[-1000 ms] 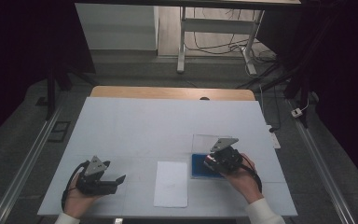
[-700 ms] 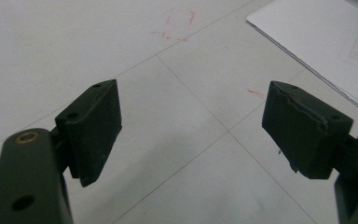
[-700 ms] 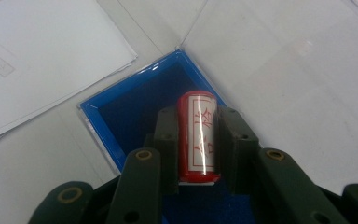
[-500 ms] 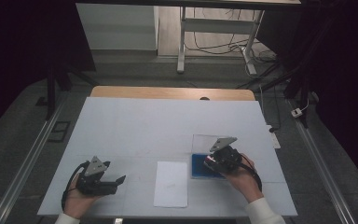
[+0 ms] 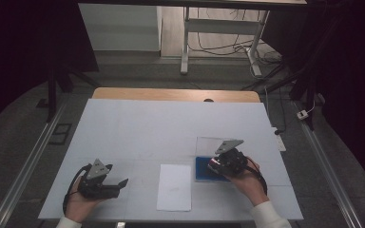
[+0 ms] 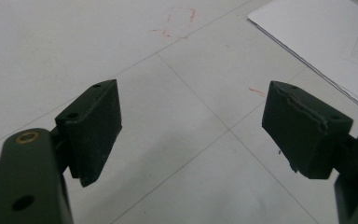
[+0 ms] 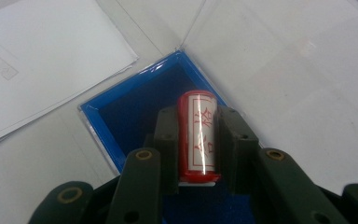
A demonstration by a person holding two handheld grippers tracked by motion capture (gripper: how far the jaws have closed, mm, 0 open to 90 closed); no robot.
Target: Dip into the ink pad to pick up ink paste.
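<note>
Right gripper (image 7: pixel 196 140), fingers clamped on the red stamp (image 7: pixel 197 135) over the blue box (image 7: pixel 135 105) at five o'clock, should lift straight up; left gripper (image 6: pixel 191 135) idles, fingers apart.

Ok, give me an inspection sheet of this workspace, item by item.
Surface: white table top with faint red marks near the left tool.
Job's things: red stamp with red characters; blue-lined box, its clear lid open; white sheet beside it.
Clutter: nothing seen.
Grippers: right tool shut on the stamp over the box; left tool open, holding nothing, above the table.
Cables: a loop trails from each tool; more on the floor behind the table.
Surroundings: dark room, desk legs, floor rails.
</note>
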